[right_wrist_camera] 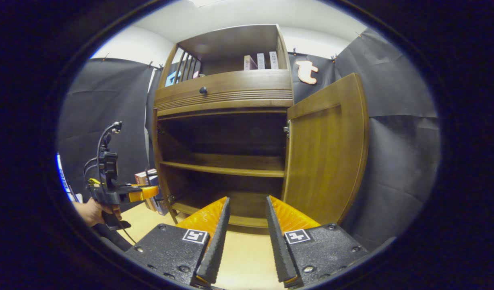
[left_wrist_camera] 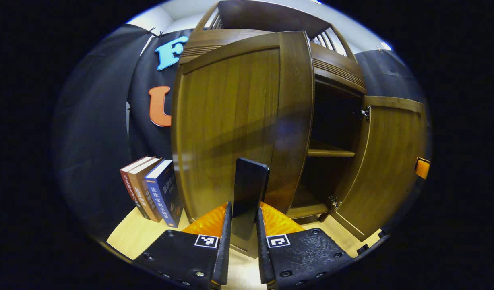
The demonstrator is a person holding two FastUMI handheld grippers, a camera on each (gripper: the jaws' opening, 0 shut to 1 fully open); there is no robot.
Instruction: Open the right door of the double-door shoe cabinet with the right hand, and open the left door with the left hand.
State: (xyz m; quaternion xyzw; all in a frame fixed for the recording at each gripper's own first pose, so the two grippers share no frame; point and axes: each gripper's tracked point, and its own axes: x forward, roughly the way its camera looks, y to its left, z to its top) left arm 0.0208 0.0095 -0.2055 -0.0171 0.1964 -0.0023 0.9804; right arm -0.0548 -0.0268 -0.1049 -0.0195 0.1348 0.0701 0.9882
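The brown wooden shoe cabinet point(right_wrist_camera: 224, 90) stands with both doors swung out. In the left gripper view the left door point(left_wrist_camera: 230, 117) looms close, and its dark flat handle point(left_wrist_camera: 250, 181) sits between the fingers of my left gripper point(left_wrist_camera: 243, 207), which is shut on it. The right door point(left_wrist_camera: 387, 169) hangs wide at the right. In the right gripper view the right door point(right_wrist_camera: 327, 149) stands open beside the dark shelves point(right_wrist_camera: 224, 169). My right gripper point(right_wrist_camera: 247, 198) is open and holds nothing, a short way in front of the cabinet. The left gripper point(right_wrist_camera: 144, 193) shows far left, held by a hand point(right_wrist_camera: 89, 211).
Several books point(left_wrist_camera: 152, 193) stand on the light wooden floor point(left_wrist_camera: 130, 235) left of the cabinet, against the black cloth wall. A drawer with a round knob point(right_wrist_camera: 203, 90) sits above the doors. More books point(right_wrist_camera: 261, 61) stand on the top shelf.
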